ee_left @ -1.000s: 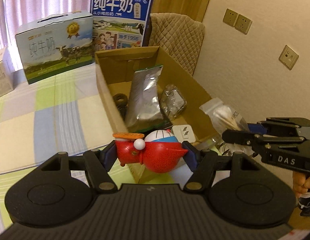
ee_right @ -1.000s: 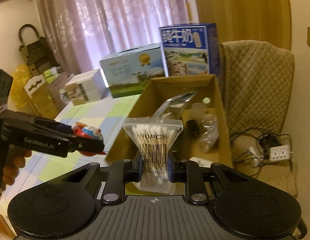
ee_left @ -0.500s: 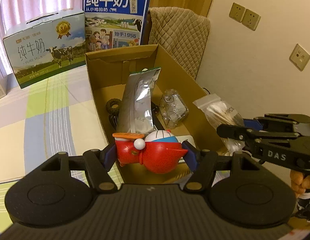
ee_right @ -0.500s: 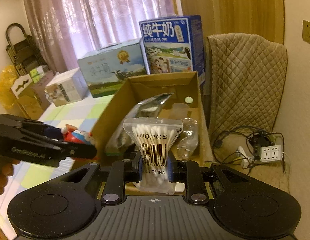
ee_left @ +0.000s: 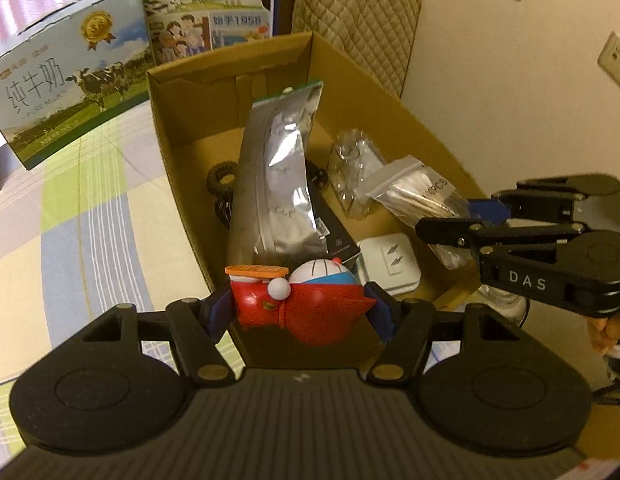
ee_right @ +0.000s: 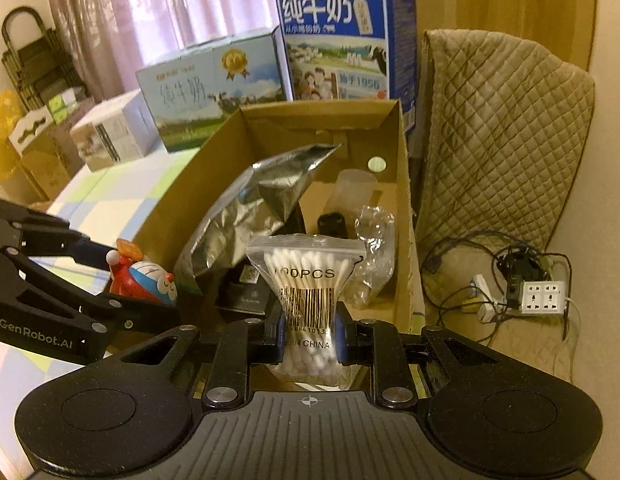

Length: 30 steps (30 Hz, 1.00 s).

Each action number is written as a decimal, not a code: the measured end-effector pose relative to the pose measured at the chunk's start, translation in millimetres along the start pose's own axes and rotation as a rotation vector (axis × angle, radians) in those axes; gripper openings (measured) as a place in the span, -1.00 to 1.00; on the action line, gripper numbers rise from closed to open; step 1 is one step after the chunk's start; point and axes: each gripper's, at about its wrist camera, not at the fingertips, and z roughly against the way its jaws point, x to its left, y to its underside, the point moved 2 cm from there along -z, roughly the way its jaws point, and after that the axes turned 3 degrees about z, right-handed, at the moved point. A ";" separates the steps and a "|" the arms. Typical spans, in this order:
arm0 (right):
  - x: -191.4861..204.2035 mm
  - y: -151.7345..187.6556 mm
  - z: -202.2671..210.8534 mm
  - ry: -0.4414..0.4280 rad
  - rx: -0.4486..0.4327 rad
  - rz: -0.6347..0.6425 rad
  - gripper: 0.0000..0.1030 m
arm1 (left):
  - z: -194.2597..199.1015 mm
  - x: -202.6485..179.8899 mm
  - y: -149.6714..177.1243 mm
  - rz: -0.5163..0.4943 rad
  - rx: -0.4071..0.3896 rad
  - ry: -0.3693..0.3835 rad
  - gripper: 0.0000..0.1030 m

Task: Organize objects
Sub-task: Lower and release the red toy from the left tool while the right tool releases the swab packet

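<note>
Both grippers have advanced over the cardboard box (ee_left: 182, 128) since a second ago, when they hung short of its near end; the left gripper (ee_left: 300, 312) is clenched on a red and blue cartoon toy (ee_left: 306, 300), its blue-padded fingers pressing the toy's two sides, held just above the box's near wall; the toy lies tilted, white face upward, an orange tab at its left; the right gripper (ee_right: 310, 336) grips a clear zip bag of cotton swabs (ee_right: 306, 280) by its barcoded waist, the bag upright and pinched narrow between the pads; in the left view that bag reaches in over the box's right wall, above a white plug adapter (ee_left: 390, 260); inside the box a silver foil pouch (ee_left: 278, 184) leans lengthwise, a crumpled clear bag (ee_left: 350, 172) lies beside it, and a dark ring (ee_left: 222, 176) sits near the left wall; two milk cartons (ee_right: 334, 40) stand beyond the box on the checked cloth (ee_left: 70, 220).
</note>
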 end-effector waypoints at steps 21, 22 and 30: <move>-4.3 4.0 -14.1 0.017 0.105 0.056 -0.61 | -37.5 -9.4 -10.1 -0.098 0.100 -0.018 0.27; -4.2 4.2 -14.1 0.016 0.105 0.057 -0.61 | -38.2 -8.3 -11.2 -0.098 0.103 -0.018 0.29; -5.6 3.1 -15.0 -0.001 0.113 0.054 -0.61 | -39.8 -9.2 -13.1 -0.098 0.102 -0.010 0.41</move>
